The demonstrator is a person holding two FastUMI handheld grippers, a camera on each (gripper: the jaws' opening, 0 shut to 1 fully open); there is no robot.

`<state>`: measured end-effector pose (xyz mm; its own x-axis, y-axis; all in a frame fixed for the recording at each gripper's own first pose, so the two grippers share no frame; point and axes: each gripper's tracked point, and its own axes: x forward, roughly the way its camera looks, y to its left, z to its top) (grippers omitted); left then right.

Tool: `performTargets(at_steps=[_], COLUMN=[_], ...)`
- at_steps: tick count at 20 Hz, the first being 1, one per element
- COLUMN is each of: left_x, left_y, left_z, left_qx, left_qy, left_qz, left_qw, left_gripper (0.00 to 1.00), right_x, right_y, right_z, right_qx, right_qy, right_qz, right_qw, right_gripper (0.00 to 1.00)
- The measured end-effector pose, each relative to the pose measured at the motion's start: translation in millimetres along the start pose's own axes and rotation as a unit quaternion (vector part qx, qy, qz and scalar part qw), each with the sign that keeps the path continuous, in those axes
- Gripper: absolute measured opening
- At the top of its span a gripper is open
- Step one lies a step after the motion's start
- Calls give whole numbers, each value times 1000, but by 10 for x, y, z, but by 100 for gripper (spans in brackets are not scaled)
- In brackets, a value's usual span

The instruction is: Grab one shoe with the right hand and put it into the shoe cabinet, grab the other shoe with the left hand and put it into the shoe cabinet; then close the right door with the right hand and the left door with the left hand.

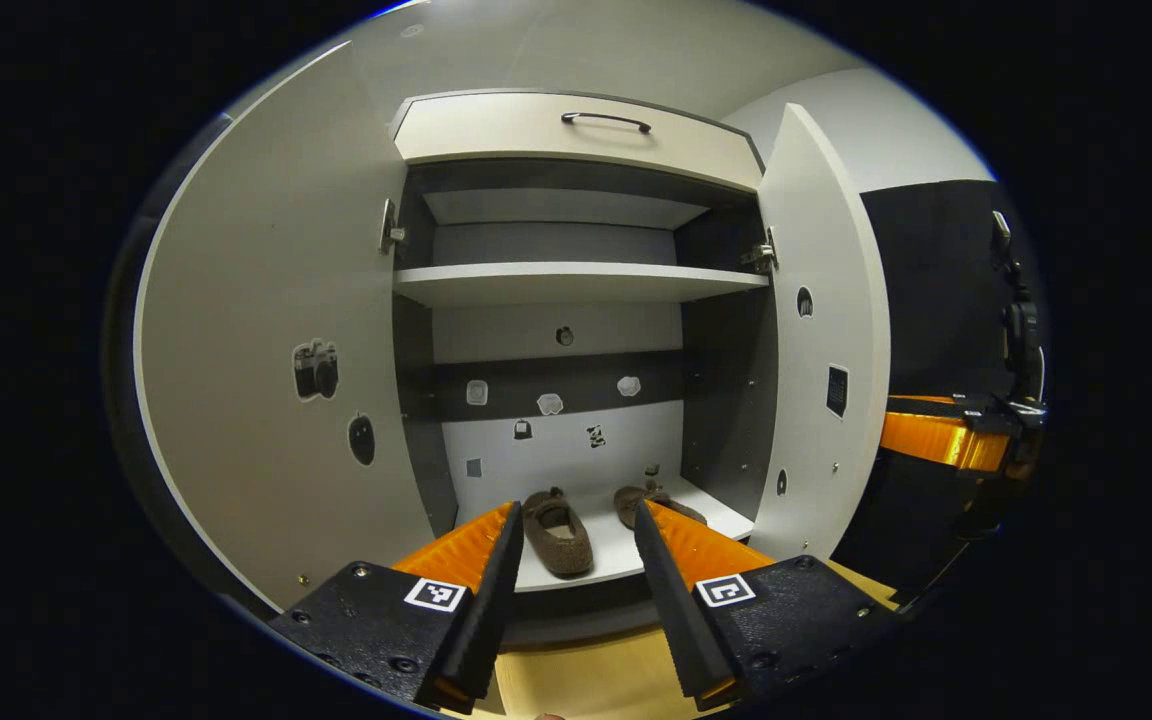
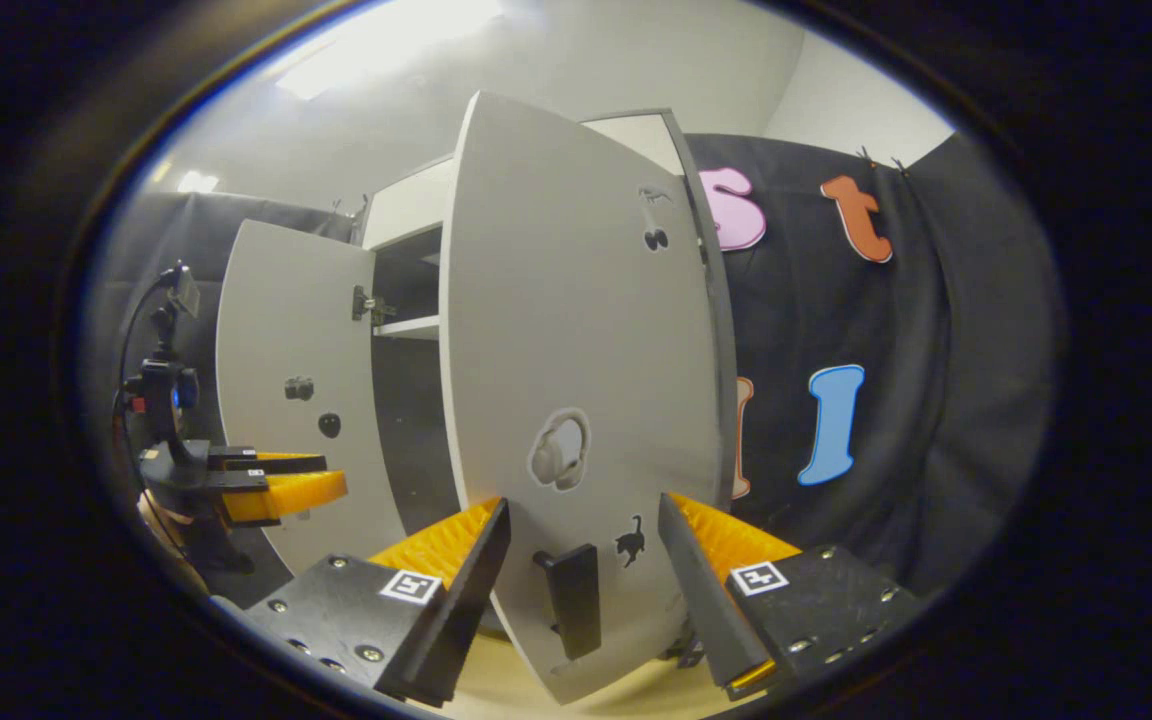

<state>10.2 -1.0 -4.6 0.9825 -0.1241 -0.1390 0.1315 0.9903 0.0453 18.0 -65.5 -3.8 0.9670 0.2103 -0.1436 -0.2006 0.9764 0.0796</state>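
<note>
Shoes: both slippers, one (image 1: 558,532) and its mate (image 1: 648,500), sit on the bottom shelf (image 1: 626,560) of the shoe cabinet (image 1: 576,125) — stowing looks done.
Step in hand: closing the right door (image 2: 576,330), I'd say.
Right gripper (image 2: 581,580): fingers apart, nothing clamped, the door's outer face and its dark handle (image 2: 573,600) right between them.
Left gripper (image 1: 576,590): fingers apart, empty, facing the open cabinet.
Left door (image 1: 266,380): wide open, untouched.
Next move: press the right door toward the cabinet front; left door follows.
</note>
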Motion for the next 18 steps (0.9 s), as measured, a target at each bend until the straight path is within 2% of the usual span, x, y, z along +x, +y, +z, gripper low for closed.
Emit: performTargets(at_steps=[1,3,4,11,14,15,16,18], left_x=[-10,-16,-25,-9,4,7,3,-2], left_y=[22,55,67,123,145,155,165,181], left_z=[4,12,7,8,-19,-14,-11,1], left_qx=[0,-2,-2,-7,-3,-2,-2,-2], left_qy=[0,-1,-1,-2,4,3,3,1], left_qz=[2,6,7,7,9,11,12,14], left_qw=[1000,1000,1000,1000,1000,1000,1000,1000], left_gripper=[72,69,72,69,69,72,69,72], right_x=[32,55,68,90,96,89,88,90], right_y=[26,70,84,130,106,78,50,30], right_z=[-5,13,26,19,24,36,53,43], right_qx=[3,10,12,7,3,1,-2,-7], right_qy=[0,-1,-3,-2,-3,-6,-9,-10], right_qz=[2,7,8,7,-5,-13,-19,-29], right_qw=[1000,1000,1000,1000,1000,1000,1000,1000], right_gripper=[89,90,90,90,90,90,90,90])
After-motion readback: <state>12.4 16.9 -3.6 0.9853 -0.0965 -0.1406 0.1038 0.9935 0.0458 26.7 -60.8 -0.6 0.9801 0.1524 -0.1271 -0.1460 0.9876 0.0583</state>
